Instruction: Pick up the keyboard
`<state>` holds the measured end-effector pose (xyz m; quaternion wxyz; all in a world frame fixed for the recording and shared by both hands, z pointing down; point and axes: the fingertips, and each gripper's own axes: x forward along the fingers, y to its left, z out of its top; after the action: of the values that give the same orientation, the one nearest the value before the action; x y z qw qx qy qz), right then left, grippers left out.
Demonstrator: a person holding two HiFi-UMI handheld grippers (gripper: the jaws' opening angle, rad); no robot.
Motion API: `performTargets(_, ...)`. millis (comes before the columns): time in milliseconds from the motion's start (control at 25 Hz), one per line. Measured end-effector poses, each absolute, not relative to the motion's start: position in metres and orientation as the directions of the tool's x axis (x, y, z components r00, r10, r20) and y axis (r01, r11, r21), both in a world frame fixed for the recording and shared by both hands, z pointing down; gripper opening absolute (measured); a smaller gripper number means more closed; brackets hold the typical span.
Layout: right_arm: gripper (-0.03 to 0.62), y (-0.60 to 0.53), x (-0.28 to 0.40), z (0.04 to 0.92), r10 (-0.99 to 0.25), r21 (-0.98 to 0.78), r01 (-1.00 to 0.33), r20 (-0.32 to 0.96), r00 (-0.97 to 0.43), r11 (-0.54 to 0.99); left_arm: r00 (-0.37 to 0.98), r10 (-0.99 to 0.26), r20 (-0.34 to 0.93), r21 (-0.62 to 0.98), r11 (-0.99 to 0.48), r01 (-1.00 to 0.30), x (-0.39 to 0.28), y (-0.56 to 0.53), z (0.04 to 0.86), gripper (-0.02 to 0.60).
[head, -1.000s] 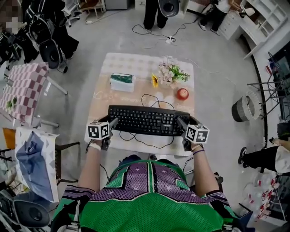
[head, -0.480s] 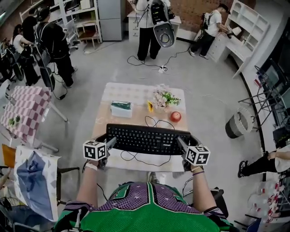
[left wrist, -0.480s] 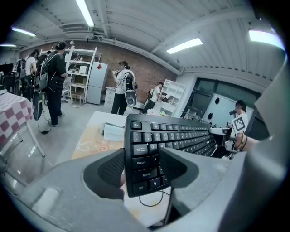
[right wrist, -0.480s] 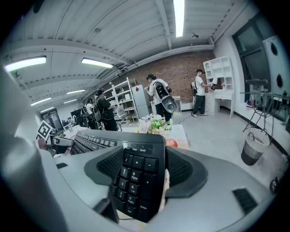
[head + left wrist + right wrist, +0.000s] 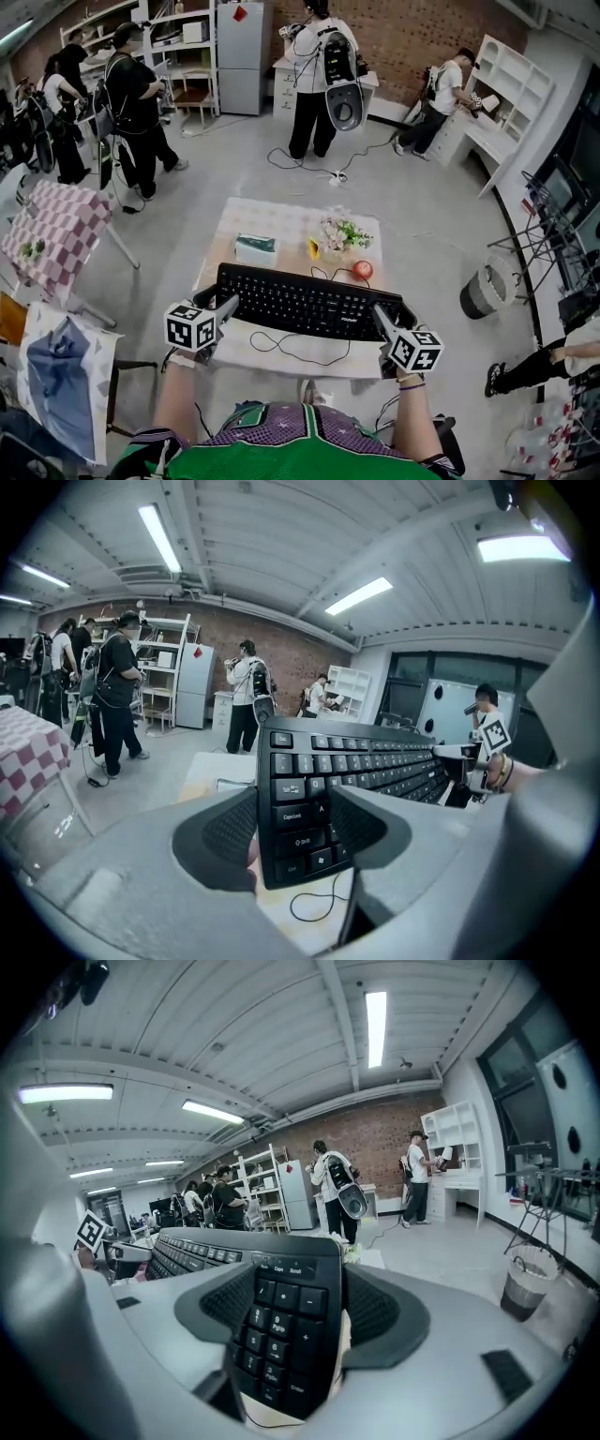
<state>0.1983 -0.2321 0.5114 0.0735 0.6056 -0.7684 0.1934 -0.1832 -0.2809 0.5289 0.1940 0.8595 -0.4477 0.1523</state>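
A black keyboard (image 5: 305, 302) hangs level above the small table (image 5: 281, 225), held at both ends. My left gripper (image 5: 225, 307) is shut on its left end; in the left gripper view the jaws clamp the keyboard (image 5: 309, 799) by the Caps Lock and Shift keys. My right gripper (image 5: 380, 317) is shut on the right end, its jaws pinching the number pad of the keyboard (image 5: 281, 1330). The keyboard's black cable (image 5: 281, 342) loops on the table below it.
On the table stand a green tissue box (image 5: 255, 247), a flower bunch (image 5: 339, 234) and a red apple (image 5: 363, 270). A checkered table (image 5: 52, 225) is at the left, a waste bin (image 5: 483, 291) at the right. Several people stand beyond the table by shelves.
The keyboard has risen off the table between both grippers. The head view has tilted up, showing more of the room behind.
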Motion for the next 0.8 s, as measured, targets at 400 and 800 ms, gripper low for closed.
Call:
performTargets(400, 0.282, -0.237, 0.193, 0.421, -0.949, -0.128, -0.963, 0.184, -0.256, 0.235, 0.549, -0.781, 0.297, 0.152, -0.528, -0.835, -0.187, -0.283, 0.450, 0.250)
performTargets(800, 0.282, -0.249, 0.185, 0.365, -0.951, -0.092, -0.951, 0.063, -0.302, 0.296, 0.517, -0.836, 0.186, 0.089, -0.509, -0.856, -0.197, -0.282, 0.387, 0.250)
